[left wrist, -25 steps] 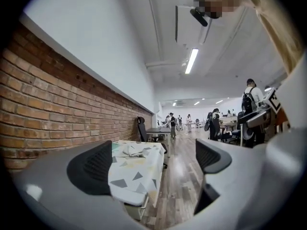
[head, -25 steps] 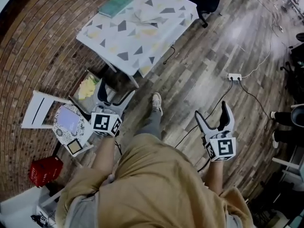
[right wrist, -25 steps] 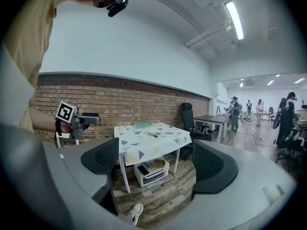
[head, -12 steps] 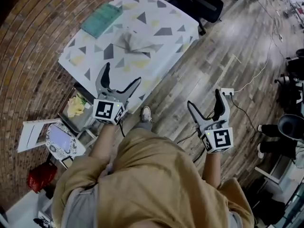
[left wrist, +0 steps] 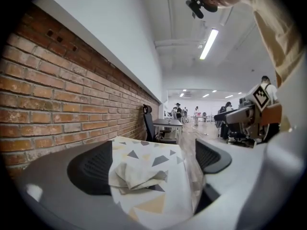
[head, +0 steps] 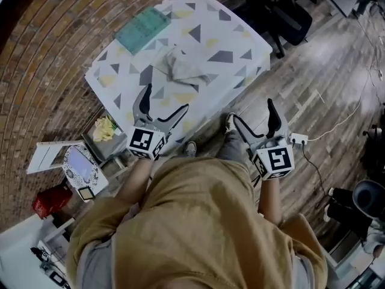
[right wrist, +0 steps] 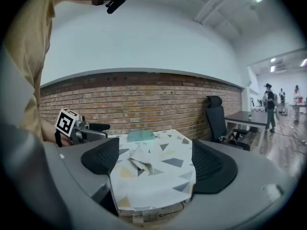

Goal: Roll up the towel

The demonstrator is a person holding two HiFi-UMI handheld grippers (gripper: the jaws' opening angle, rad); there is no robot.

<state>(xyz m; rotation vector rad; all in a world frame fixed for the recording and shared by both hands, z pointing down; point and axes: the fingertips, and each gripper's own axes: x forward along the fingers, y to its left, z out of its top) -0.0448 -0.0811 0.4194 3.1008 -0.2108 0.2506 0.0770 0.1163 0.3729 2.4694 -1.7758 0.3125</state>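
A crumpled pale grey towel [head: 183,65] lies in the middle of a table [head: 234,38] covered with a white cloth printed with grey and yellow triangles. The same towel [left wrist: 136,174] shows between the jaws in the left gripper view, and the towel [right wrist: 139,159] shows again in the right gripper view. My left gripper [head: 159,104] is open over the table's near edge, holding nothing. My right gripper [head: 255,116] is open too, just off the table's near right corner over the floor. Both are short of the towel.
A folded green cloth [head: 143,29] lies at the table's far left. A brick wall [head: 48,47] runs behind it. Black office chairs [head: 283,17] stand to the right. Left of the table are a box with yellow items [head: 103,131], a white tray [head: 81,167] and a red bag [head: 51,200].
The person has walked up to the table. Both grippers rose and moved forward, the left now over the table edge. Both stayed open.
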